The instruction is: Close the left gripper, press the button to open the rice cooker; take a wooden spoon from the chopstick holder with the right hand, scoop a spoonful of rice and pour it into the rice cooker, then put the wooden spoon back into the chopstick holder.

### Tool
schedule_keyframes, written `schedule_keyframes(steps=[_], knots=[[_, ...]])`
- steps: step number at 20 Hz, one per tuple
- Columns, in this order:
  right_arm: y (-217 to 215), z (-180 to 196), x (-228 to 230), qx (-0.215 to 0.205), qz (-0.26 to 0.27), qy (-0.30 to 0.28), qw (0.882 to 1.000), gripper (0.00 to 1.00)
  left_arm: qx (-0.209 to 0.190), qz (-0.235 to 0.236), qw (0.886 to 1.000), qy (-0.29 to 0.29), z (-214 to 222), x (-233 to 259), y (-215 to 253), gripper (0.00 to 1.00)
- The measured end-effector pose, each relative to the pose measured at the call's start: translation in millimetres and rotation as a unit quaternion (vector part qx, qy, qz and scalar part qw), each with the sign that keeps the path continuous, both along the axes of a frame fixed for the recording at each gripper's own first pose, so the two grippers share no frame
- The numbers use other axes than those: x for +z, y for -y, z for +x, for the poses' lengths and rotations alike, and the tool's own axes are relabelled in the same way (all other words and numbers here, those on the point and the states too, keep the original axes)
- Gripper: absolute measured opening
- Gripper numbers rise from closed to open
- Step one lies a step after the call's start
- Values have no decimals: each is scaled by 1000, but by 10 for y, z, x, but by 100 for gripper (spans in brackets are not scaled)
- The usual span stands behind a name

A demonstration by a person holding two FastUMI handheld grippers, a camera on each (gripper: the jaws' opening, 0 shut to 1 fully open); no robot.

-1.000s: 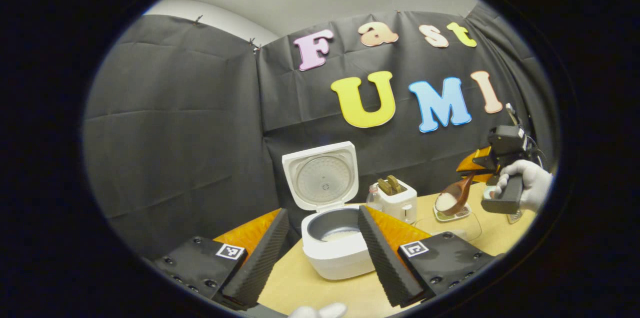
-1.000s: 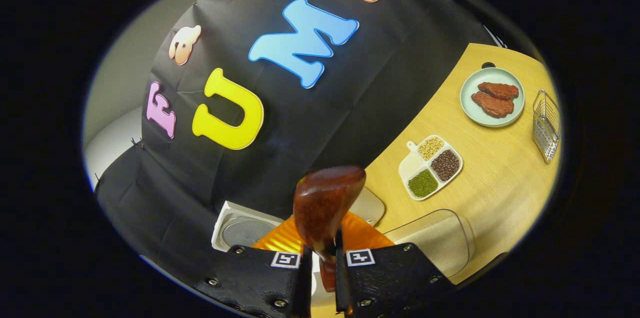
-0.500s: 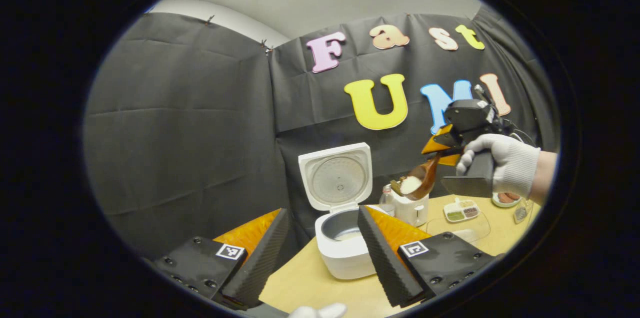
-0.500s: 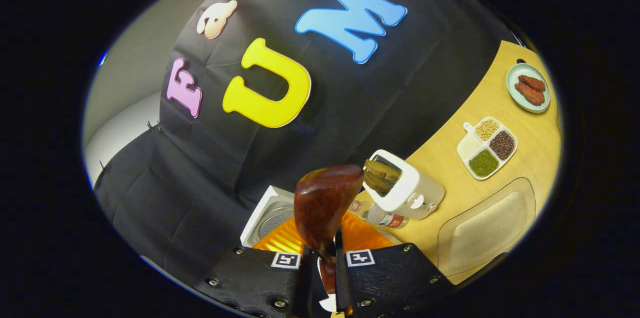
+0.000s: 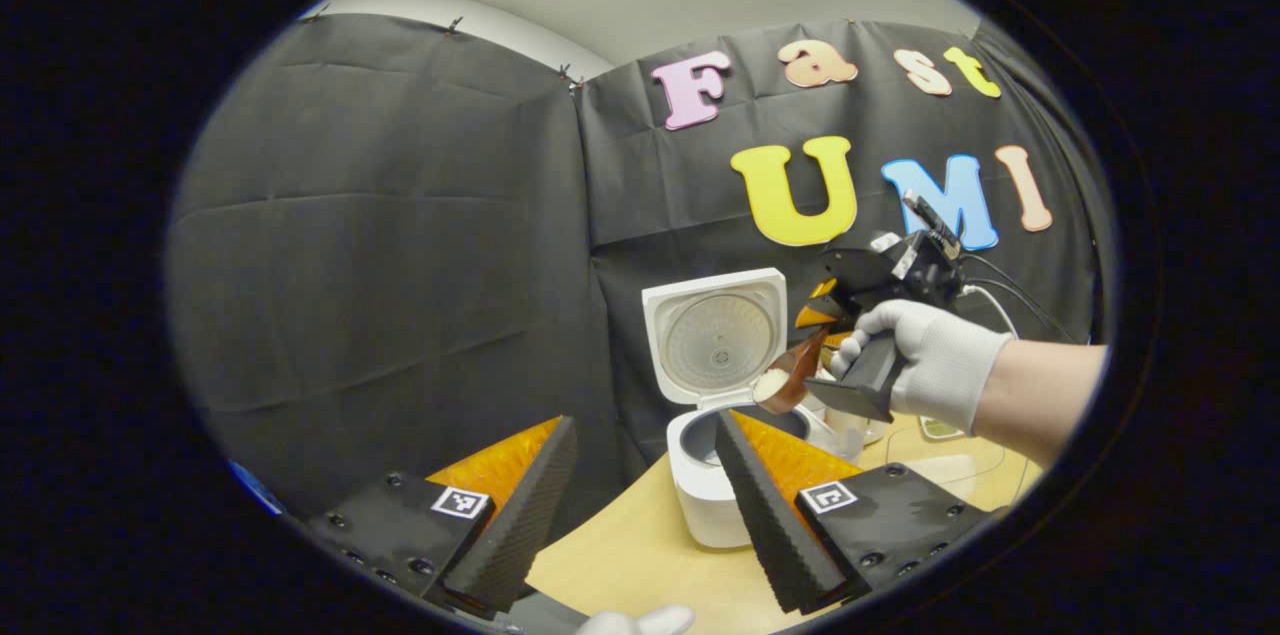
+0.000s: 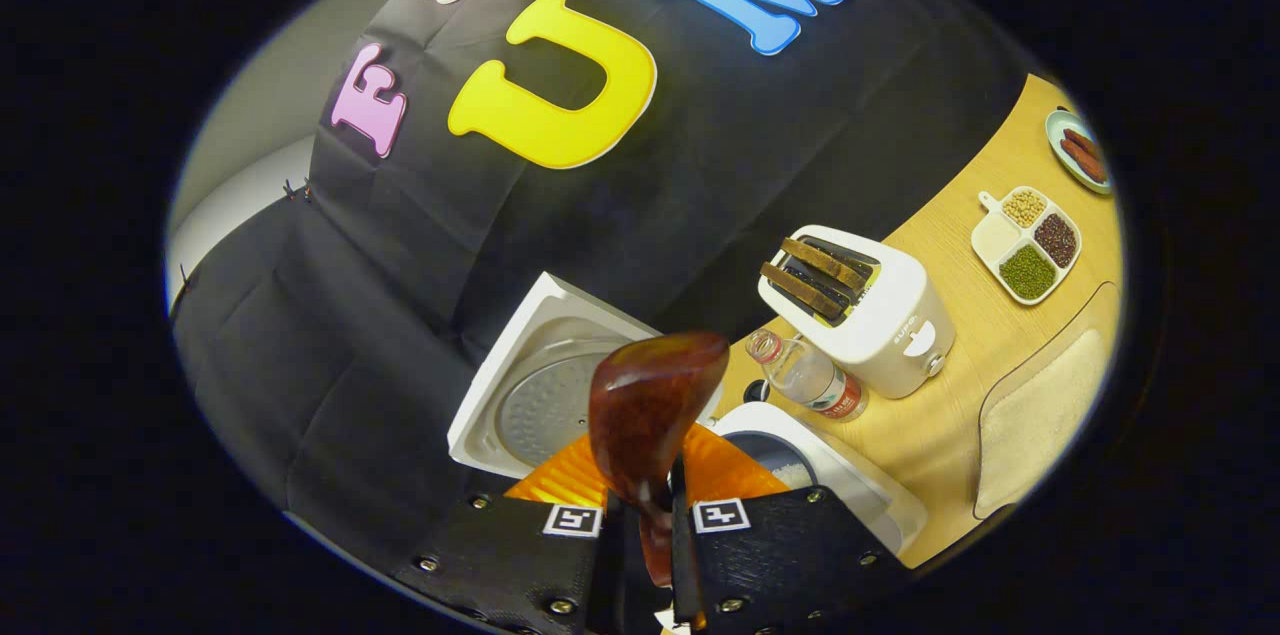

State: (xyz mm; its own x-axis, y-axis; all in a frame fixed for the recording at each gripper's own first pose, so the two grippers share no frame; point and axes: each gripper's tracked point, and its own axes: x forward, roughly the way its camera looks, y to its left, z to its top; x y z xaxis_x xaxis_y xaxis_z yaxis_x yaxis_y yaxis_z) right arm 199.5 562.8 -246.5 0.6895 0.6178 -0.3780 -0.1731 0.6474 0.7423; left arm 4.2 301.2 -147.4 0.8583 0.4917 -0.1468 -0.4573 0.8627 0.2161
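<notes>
Your right tool (image 6: 640,525) is clamped on the handle of the one wooden spoon (image 6: 652,402), whose bowl juts forward and upward past the fingers; in the left gripper view that spoon (image 5: 785,377) carries a heap of white rice (image 5: 768,385) and hangs right at the rim of the single rice cooker (image 5: 712,487). The cooker's lid (image 5: 715,335) stands fully raised behind the pot, so the mouth is free. What the pour turns on, as I judge it: the pot opening lies just below and slightly to the side of the spoon bowl, with the spoon's long axis sloping down from your gloved hand (image 5: 925,367) toward the pot, so a roll of the wrist should tip the rice in. Your left tool (image 5: 640,505) rests low near the table (image 5: 640,555), fingers well apart and holding nothing. Also on the table: one toaster (image 6: 868,313) with two slices, one bottle (image 6: 806,377), one divided tray (image 6: 1028,243) with four compartments.
</notes>
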Motion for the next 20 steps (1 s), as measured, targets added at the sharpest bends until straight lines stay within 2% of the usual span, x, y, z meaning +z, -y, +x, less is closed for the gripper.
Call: schedule_keyframes(steps=[7,8,9,11,12,13,17,20], knots=[[-3,166,-313,-12,-88,62,994,19,32,16,999,-17,-130,-65,-226,94],[-7,187,-311,-9,-102,77,992,18,34,15,999,-18,-167,-88,-239,97],[-27,179,-314,-4,-120,92,989,18,36,15,999,-18,-198,-85,-256,94],[-73,158,-300,6,-149,123,981,18,40,17,999,-22,-209,-111,-263,100],[-75,141,-321,11,-164,136,977,18,41,17,999,-23,-221,-126,-282,97],[-98,126,-333,15,-173,146,974,18,42,17,999,-23,-208,-127,-292,100],[-121,89,-325,29,-207,189,959,18,43,15,999,-23,-238,-128,-277,97],[-165,71,-258,42,-239,230,942,18,42,15,999,-27,-243,-156,-268,98]])
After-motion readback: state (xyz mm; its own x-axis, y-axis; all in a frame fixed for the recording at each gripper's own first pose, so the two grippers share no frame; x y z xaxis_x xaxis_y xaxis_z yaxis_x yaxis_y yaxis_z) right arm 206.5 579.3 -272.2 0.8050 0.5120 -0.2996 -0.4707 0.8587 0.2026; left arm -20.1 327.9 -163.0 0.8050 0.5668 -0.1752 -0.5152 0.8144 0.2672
